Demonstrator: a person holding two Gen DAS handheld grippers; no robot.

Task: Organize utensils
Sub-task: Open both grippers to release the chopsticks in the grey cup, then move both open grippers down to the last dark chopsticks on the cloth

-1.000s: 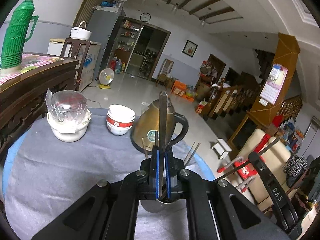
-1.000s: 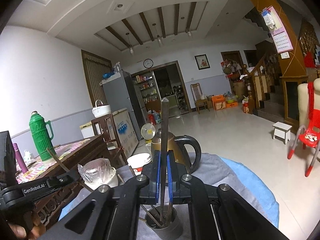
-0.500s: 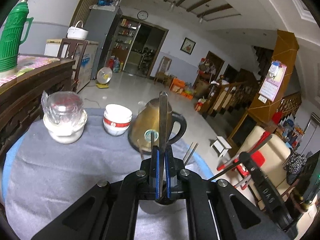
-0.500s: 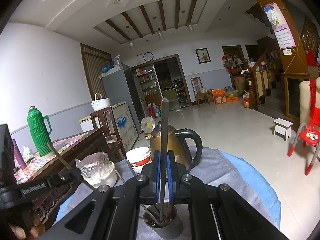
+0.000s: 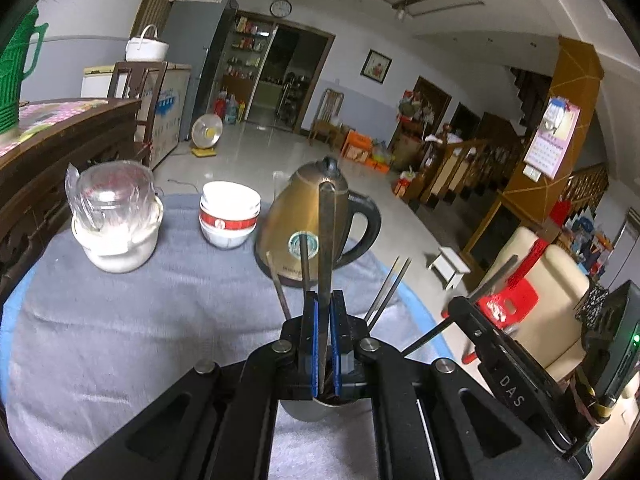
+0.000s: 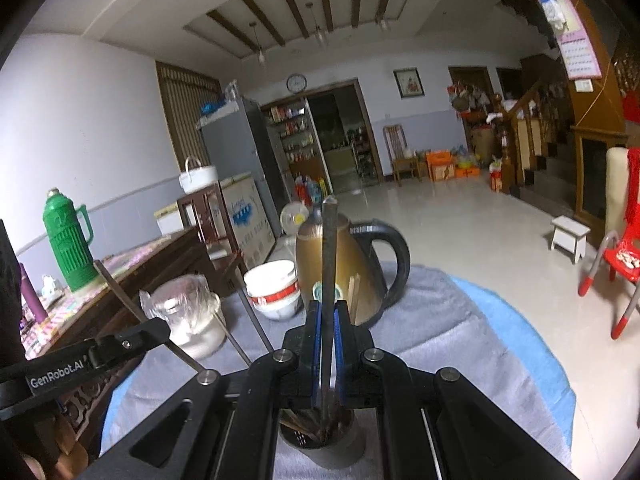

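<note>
My left gripper [image 5: 324, 340] is shut on a flat metal utensil handle [image 5: 326, 240] that stands upright over a steel utensil cup [image 5: 316, 410]. My right gripper [image 6: 327, 344] is shut on another flat metal utensil handle [image 6: 329, 256], upright over the same cup [image 6: 320, 446], which holds several utensils and chopsticks. Other handles [image 5: 386, 294] lean out of the cup. The other gripper shows at the right in the left wrist view [image 5: 504, 364] and at the left in the right wrist view [image 6: 80, 360].
On the grey cloth [image 5: 140, 320] stand a bronze electric kettle [image 5: 316, 220], stacked white bowls [image 5: 229, 214] and a wrapped glass jar on a white dish [image 5: 114, 216]. A dark wooden sideboard [image 5: 48, 152] with a green thermos [image 6: 68, 240] is at the left.
Both grippers have sunk a little toward the cup, still shut on their handles. The table items look closer.
</note>
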